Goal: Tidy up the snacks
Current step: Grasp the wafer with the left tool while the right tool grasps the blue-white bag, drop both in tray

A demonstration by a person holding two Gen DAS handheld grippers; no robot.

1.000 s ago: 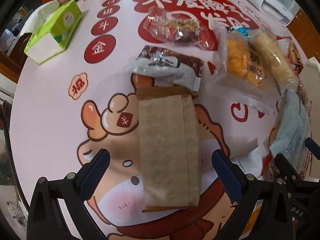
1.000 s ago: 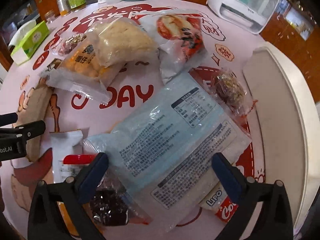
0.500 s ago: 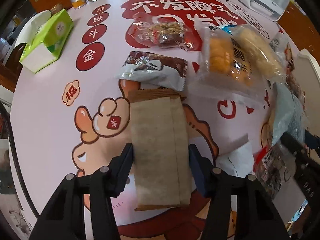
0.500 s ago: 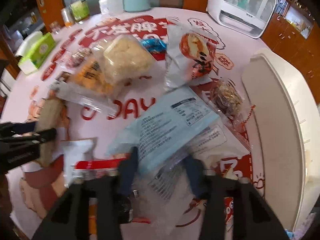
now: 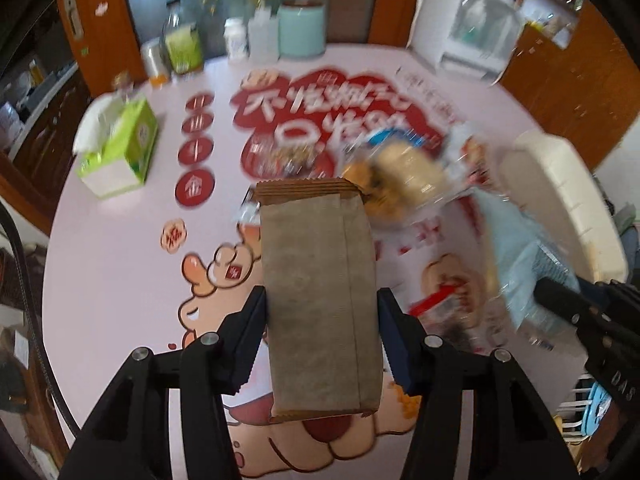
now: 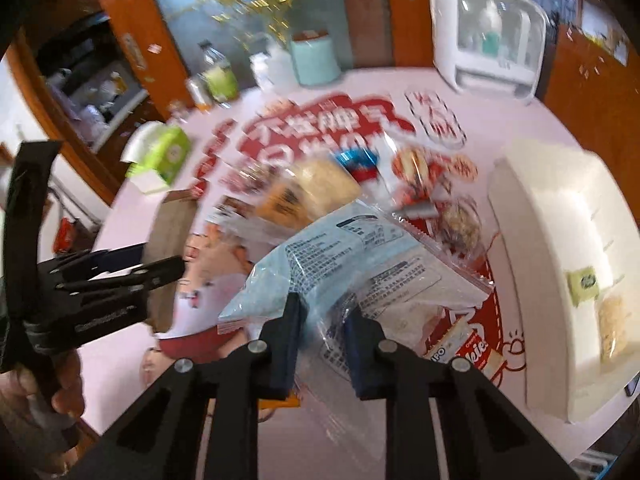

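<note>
Above the round pink table (image 5: 100, 248) with its red cartoon print, the left gripper (image 5: 322, 330) clamps a flat brown paper snack packet (image 5: 320, 288) by its long edges, while the right gripper (image 6: 322, 340), nearer the table's white tray (image 6: 560, 240), has just pinched shut on a crinkly pale-blue plastic snack bag (image 6: 320, 256).

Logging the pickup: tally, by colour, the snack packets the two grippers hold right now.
brown packet: 1, in the left gripper, whose jaws have just been closing
pale blue packet: 1, in the right gripper
Total: 2
</note>
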